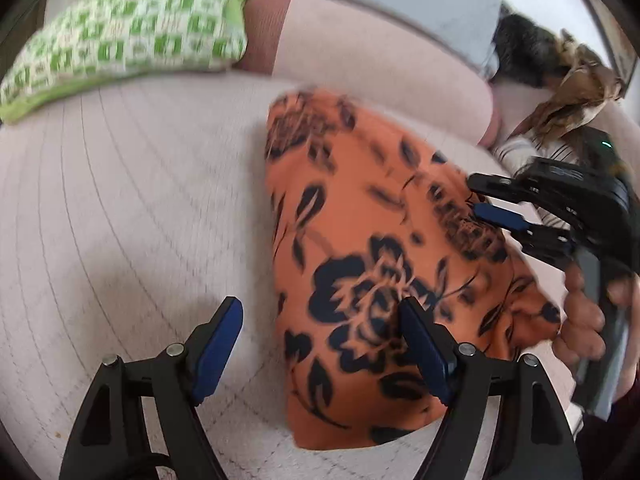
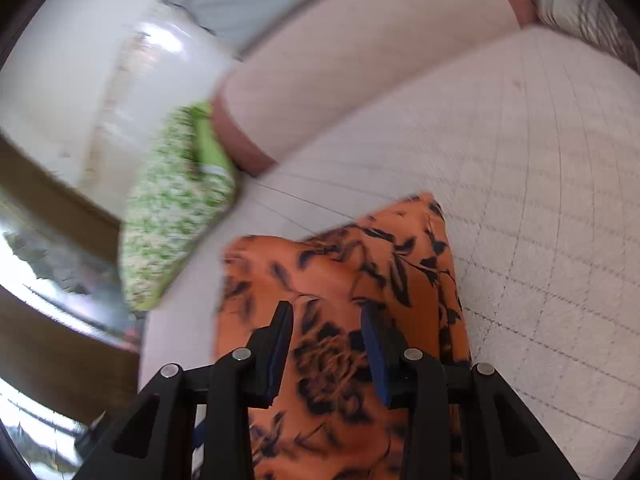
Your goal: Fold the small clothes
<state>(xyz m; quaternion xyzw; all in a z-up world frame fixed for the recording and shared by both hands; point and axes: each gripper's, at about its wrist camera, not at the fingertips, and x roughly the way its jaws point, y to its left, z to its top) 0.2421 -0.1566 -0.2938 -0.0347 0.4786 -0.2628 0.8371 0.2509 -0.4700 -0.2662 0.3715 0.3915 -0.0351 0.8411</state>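
Orange floral garment (image 1: 384,264) spread flat on a pale quilted sofa seat (image 1: 132,208). Left hand-held gripper (image 1: 320,344) at six o'clock, jaws wide apart, one pad over the cloth's edge. Right hand-held gripper (image 1: 486,200) at three o'clock, above the cloth, partly parted. Green checked cushion (image 1: 124,36) at ten o'clock.

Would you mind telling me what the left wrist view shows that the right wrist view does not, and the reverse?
Only the left wrist view shows the right gripper from outside, the hand holding it, and a brown scarf-like cloth. Only the right wrist view shows the dark wooden frame at the left. Both show the orange floral garment, the green patterned pillow and the pale quilted cover.
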